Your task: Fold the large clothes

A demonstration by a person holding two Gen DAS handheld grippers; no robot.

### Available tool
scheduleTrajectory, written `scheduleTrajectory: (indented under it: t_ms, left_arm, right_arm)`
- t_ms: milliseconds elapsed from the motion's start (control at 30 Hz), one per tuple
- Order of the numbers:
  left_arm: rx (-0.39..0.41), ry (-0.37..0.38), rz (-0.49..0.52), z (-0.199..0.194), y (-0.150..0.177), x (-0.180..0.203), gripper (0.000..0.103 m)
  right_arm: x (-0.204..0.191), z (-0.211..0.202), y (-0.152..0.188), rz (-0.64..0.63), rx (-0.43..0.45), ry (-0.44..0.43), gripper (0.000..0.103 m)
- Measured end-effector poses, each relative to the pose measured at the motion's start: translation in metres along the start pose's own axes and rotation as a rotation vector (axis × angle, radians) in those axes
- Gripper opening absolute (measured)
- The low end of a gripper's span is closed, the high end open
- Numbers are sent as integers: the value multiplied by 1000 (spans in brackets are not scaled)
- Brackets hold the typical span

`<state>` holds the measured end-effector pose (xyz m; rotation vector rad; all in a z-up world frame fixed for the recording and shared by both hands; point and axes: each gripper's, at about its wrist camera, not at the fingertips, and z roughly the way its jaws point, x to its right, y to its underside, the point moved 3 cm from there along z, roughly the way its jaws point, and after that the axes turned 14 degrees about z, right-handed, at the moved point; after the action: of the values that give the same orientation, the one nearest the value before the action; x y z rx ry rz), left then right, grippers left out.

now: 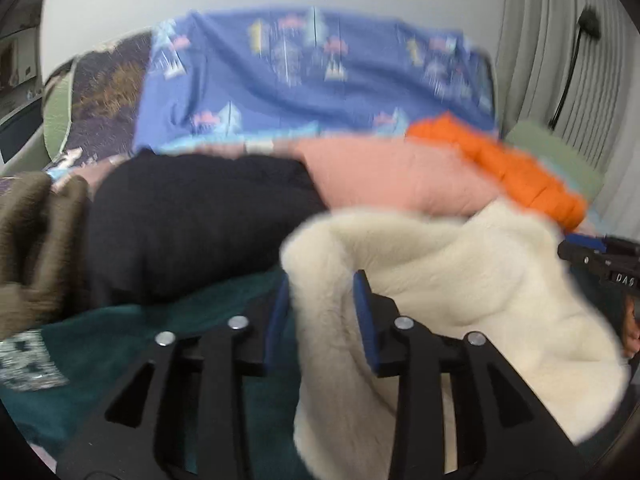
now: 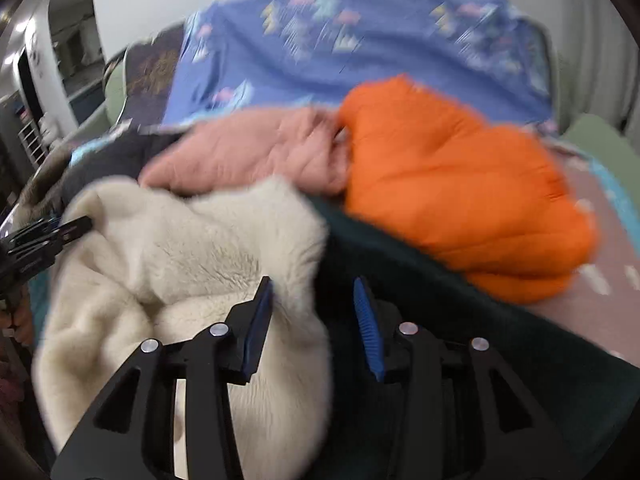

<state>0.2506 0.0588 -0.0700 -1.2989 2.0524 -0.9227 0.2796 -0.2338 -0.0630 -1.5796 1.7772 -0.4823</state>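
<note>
The bed (image 1: 556, 140) is filling both views, with a blue sheet (image 1: 312, 76) lying across it at twelve o'clock. In front of that sheet a pile of clothes is sitting: a black garment (image 1: 192, 220) at nine o'clock in the left view, a pink one (image 1: 392, 176) at one o'clock, an orange jacket (image 2: 460, 192) at one o'clock in the right view. A dark green cloth (image 2: 460, 320) is spreading underneath, toward the cameras.

The cream fleece (image 1: 460, 292) is the piece being worked. It is bunching on the green cloth, running from the left gripper (image 1: 320, 308) out toward three o'clock, where the right gripper is showing at the frame edge. In the right view the same fleece is lying from six toward nine o'clock, so its long axis is running roughly across, between the two tools.

The left gripper's fingers are sitting on either side of a thick fold of fleece, pinching it; the blur is making the firmness hard to judge. The right gripper (image 2: 316, 316) is looking spread, its left finger (image 2: 260, 312) lying on the fleece's edge and its right finger (image 2: 368, 320) over green cloth. The fleece is lying at nine o'clock from that gap, so the right hand is needing to shift that way to take an edge.
</note>
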Motion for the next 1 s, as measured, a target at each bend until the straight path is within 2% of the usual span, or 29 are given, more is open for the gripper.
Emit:
scheduleTrajectory:
  t_ms: [67,133,200,233,267,300,333,367,433,500,567,633,667,767,833,867,900,933,1000]
  left_arm:
    - [62,89,-6,-36,-2,8,33]
    - [78,175,-4,-51,3,26,33]
    - [13,259,5,-44,18,53,37]
    - [-48,263,25,-30,30,67,40]
    - [-130,226,67,-9,45,81,40]
    - [-186,191,102,7,58,90,41]
    - [-211,165,130,21,72,96,41]
    - [-170,145,149,21,77,100,41]
    - [-184,146,139,13,68,97,41]
    - [-183,167,82,-5,59,87,41]
    - [-137,174,29,-29,54,73,43]
    - [-75,141,-12,-62,55,54,55]
    - [-59,114,-33,-74,59,43,62]
    - [-42,38,-117,-100,79,7,67]
    - [-55,-36,-238,-117,112,-33,70]
    - [-67,-78,-313,-125,130,-57,71]
    - [-75,-115,-379,-134,150,-78,72]
    - [-87,-162,-464,-143,172,-105,72]
    - [-97,-245,-628,-163,213,-154,71]
  right_arm:
    - [-15,-35,13,7,13,-114,41]
    - [-38,-47,43,5,-56,-209,41]
    - [-55,-28,83,-1,-184,-170,41]
    - [-56,-2,110,19,-282,-109,41]
    - [-53,12,122,47,-300,-77,42]
    - [-49,14,127,74,-233,-73,42]
    - [-51,12,129,63,-207,-62,42]
    - [-55,8,125,45,-218,-38,42]
    - [-56,2,113,48,-261,-30,43]
    - [-58,-12,101,78,-262,-28,44]
    - [-70,-37,94,109,-201,-62,44]
    - [-87,-48,84,85,-146,-94,46]
    - [-95,-47,83,79,-128,-105,48]
    - [-108,-24,97,53,-116,-93,55]
    - [-110,20,126,39,-202,-8,61]
    - [-105,38,144,33,-203,16,63]
    - [-108,38,148,-9,-136,25,64]
    - [-113,37,149,-43,-122,41,64]
    - [-113,39,144,-16,-148,38,65]
